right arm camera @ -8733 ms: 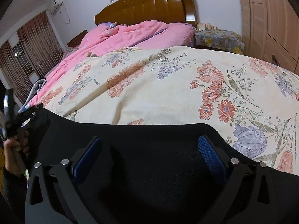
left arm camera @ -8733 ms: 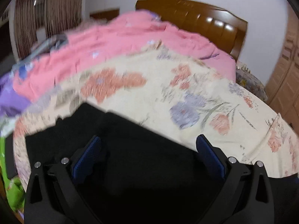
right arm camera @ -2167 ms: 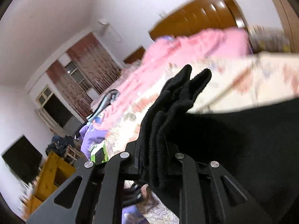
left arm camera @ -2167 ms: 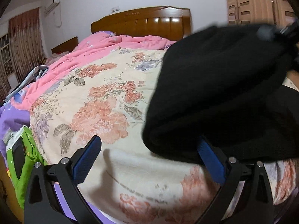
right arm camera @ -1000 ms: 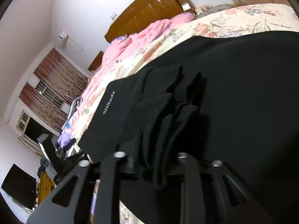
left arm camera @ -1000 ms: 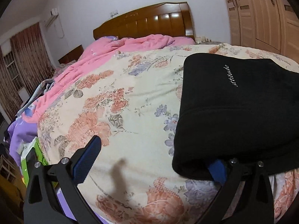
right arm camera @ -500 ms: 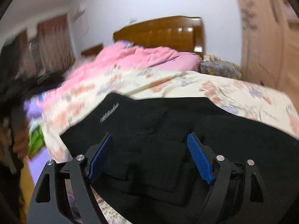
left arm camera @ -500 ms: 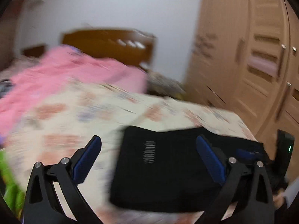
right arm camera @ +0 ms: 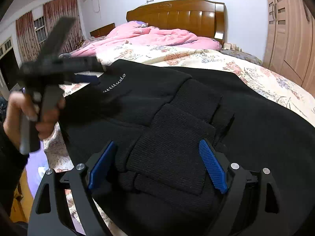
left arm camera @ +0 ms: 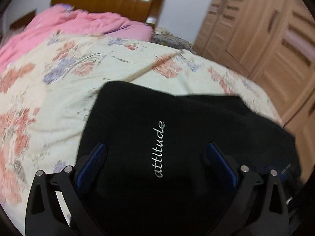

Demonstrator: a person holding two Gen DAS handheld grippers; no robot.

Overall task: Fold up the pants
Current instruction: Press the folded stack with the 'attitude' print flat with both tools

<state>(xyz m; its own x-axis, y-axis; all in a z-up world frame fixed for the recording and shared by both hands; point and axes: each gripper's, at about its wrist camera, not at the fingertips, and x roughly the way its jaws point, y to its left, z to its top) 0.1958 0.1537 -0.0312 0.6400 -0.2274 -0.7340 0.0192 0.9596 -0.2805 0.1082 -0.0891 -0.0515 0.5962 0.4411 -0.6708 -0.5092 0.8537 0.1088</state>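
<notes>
Left wrist view: the left gripper hangs over the black pants, its blue pads spread wide and holding nothing, the white word "attitude" between them. The pants lie folded on the floral quilt, near its front edge. In the right wrist view the right gripper is likewise spread wide, straddling the ribbed cuffs stacked on top of the pants. A pink blanket is heaped by the headboard.
</notes>
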